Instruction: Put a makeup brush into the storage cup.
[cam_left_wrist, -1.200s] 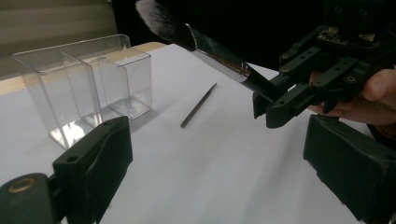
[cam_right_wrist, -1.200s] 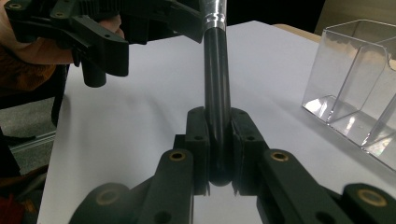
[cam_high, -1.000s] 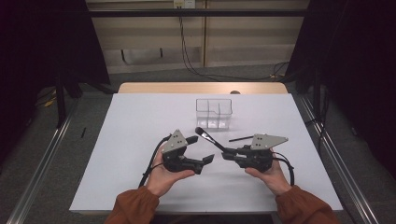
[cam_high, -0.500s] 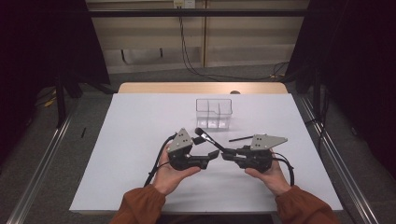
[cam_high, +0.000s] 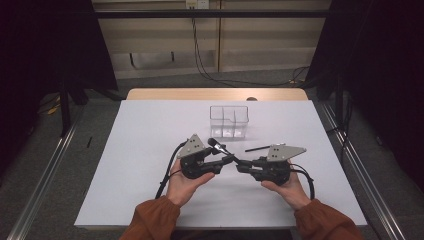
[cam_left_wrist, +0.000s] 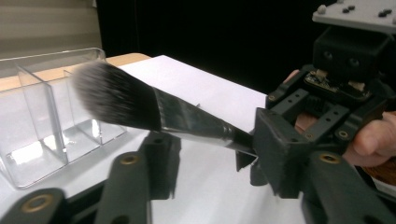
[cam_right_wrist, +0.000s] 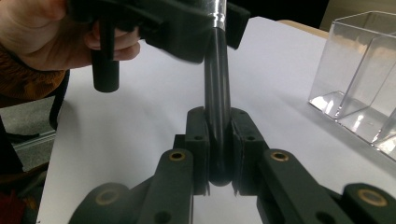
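Observation:
A makeup brush with a black handle, silver ferrule and dark bristles hangs above the white table, bristles toward the far left. My right gripper is shut on the end of the brush handle, its pads pressing both sides. My left gripper faces it from the left. Its jaws have just been closing, and the brush lies between them near the ferrule. A gap still shows beside the left pad. In the right gripper view the left gripper's jaws flank the ferrule, blurred.
A clear plastic organizer with several compartments stands just beyond the grippers, near the table's far middle; it shows as the organizer at left and the organizer at right. A thin black stick lies behind the right gripper.
My left gripper has shifted right to the brush, and its jaws have narrowed around the ferrule. The right gripper and the brush have stayed put.

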